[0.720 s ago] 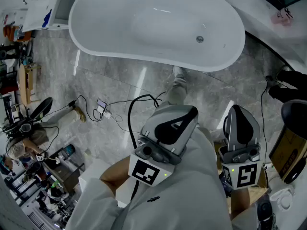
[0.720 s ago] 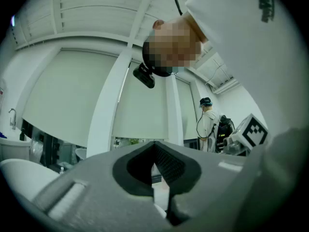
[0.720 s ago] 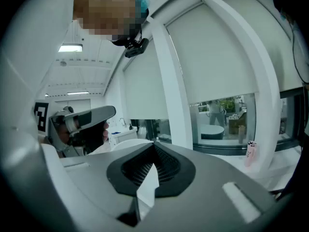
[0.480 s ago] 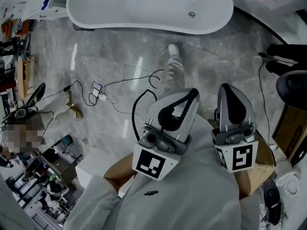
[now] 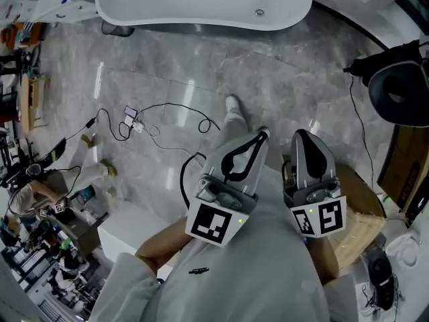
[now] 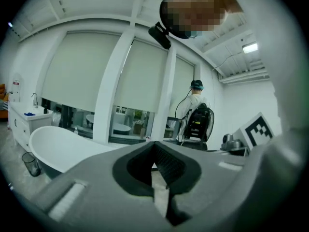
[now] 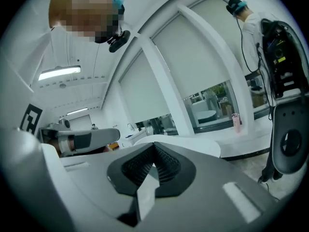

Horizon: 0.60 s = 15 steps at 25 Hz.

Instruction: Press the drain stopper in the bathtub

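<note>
The white bathtub (image 5: 201, 2) runs along the top of the head view, with the small round drain stopper (image 5: 259, 12) in its floor near the right end. Both grippers are held close to the body, far from the tub. The left gripper (image 5: 260, 135) and the right gripper (image 5: 299, 135) point towards the tub, side by side, each shut on nothing. In the left gripper view the jaws (image 6: 155, 151) meet, and the tub (image 6: 58, 146) lies low on the left. In the right gripper view the jaws (image 7: 154, 152) are also together, with the tub rim (image 7: 193, 144) just past them.
Grey marble floor lies between me and the tub, with a black cable and charger (image 5: 144, 126) on it and my shoe (image 5: 232, 104). A black round device (image 5: 401, 92) stands at right, a cardboard box (image 5: 362, 213) beside me, clutter along the left edge. A person with a backpack (image 6: 195, 117) stands further off.
The tub and its stopper have slid up towards the top edge of the head view, and more floor now shows. Both grippers stay shut, held in front of the body.
</note>
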Each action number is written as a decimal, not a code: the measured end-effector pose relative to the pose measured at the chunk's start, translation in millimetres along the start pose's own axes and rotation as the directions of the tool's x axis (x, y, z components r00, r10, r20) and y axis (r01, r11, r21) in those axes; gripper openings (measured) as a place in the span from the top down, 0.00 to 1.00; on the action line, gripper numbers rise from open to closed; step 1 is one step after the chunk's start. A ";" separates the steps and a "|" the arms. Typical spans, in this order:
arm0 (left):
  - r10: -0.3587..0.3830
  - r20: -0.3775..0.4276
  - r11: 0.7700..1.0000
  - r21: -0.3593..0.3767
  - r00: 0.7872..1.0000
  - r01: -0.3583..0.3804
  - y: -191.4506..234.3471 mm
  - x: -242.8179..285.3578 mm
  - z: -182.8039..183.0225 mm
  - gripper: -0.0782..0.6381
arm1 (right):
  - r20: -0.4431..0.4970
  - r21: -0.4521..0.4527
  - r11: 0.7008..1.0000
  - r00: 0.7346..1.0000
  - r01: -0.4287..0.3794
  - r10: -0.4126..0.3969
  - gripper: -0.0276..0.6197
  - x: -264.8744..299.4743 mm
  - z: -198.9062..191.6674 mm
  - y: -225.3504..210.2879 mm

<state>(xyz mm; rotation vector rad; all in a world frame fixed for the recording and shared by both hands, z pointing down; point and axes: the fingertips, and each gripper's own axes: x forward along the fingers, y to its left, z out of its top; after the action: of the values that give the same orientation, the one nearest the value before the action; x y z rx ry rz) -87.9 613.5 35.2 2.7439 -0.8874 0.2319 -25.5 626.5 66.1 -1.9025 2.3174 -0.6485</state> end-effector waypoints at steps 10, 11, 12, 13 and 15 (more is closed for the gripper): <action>0.017 0.005 0.998 -0.062 1.000 -0.017 77.3 19.6 14.2 0.89 | -0.008 -0.114 0.993 1.000 0.023 -0.024 0.97 66.0 34.8 -4.8; 0.014 0.005 0.998 -0.056 1.000 -0.014 87.8 21.0 19.2 0.89 | -0.007 -0.117 0.993 0.999 0.032 -0.033 0.97 75.0 41.5 -4.6; 0.014 0.005 0.999 -0.051 1.000 -0.014 99.5 22.6 24.0 0.88 | -0.008 -0.121 0.992 0.999 0.040 -0.041 0.97 85.2 48.2 -4.2; 0.018 0.006 0.999 -0.050 1.000 -0.017 112.4 23.9 28.9 0.89 | -0.008 -0.125 0.991 0.999 0.046 -0.047 0.97 96.0 54.7 -2.8; 0.023 0.003 0.998 -0.051 1.000 -0.023 138.6 23.6 36.1 0.89 | -0.003 -0.133 0.990 0.999 0.052 -0.053 0.97 116.4 64.5 3.9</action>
<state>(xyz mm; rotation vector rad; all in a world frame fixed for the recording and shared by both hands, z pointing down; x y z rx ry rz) -148.4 481.7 31.6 2.6893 -0.9133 0.2050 -35.3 498.7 30.0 -2.0262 2.3780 -0.5182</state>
